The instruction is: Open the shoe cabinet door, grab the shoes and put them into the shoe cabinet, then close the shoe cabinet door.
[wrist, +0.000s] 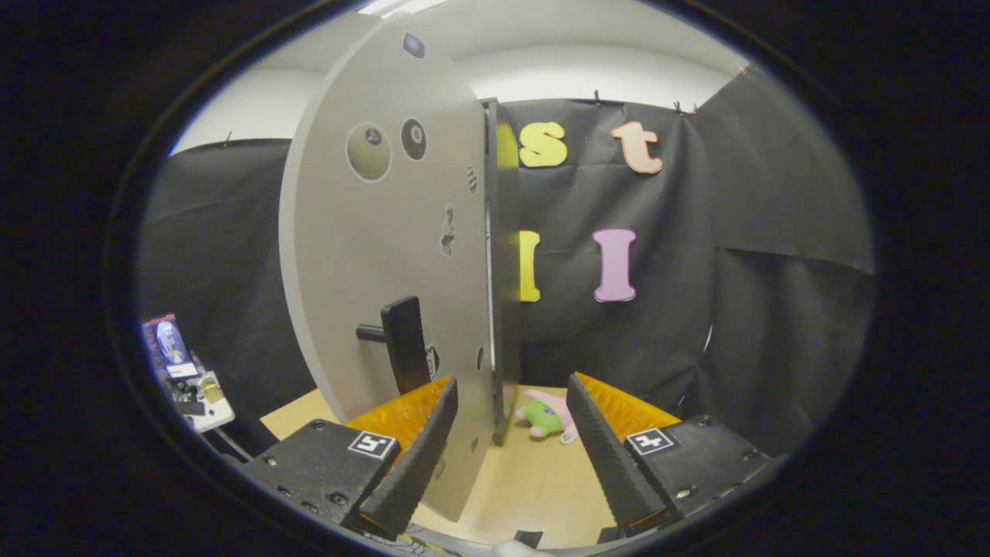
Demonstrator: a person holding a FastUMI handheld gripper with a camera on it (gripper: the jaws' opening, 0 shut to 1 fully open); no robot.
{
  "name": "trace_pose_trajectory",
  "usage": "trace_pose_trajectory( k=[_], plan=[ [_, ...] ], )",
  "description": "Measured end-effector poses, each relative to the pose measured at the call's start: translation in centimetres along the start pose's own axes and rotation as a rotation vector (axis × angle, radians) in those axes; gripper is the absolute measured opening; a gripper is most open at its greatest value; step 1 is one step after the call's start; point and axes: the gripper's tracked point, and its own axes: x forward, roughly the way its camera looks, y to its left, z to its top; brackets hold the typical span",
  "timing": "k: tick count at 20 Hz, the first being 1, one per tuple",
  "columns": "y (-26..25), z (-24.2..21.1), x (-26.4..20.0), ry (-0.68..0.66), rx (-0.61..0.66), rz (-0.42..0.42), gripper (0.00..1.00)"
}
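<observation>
Judging progress from the present view, treat the first step as under way or done: the shoe cabinet door (371, 255) stands swung out, seen nearly edge-on, with its free edge running down between the fingers of the tool (510, 402). Note that the tool is spread wide and pinches nothing; one finger lies in front of the door face, the other is clear of it on the far side. The black door handle (404, 344) projects from the door face just above and beyond that first finger, not touching it.

Regard loading and closing as still outstanding. A small pink and green plush slipper (547, 418), judged to be the shoe for this task, lies on the counter (534, 487) just beyond the fingertips, close to the door's lower edge. You cannot tell from here what the cabinet interior holds, since the door hides it.

Observe that the counter is a pale wood surface. Black cloth (758, 271) walls the booth behind, a white wall rises above it, and a cluttered side shelf (189, 387) sits well off beyond the door.
</observation>
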Motion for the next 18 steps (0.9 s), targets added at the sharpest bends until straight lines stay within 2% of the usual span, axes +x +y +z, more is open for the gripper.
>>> trace_pose_trajectory(
  k=[3,8,18],
  plan=[
    [1.8,-0.2,0.3,0.010,0.022,0.028,0.94],
    [5.8,-0.2,0.8,0.018,0.021,0.019,0.94],
    [15.6,0.3,4.1,-0.016,0.004,-0.070,0.94]
  ],
)
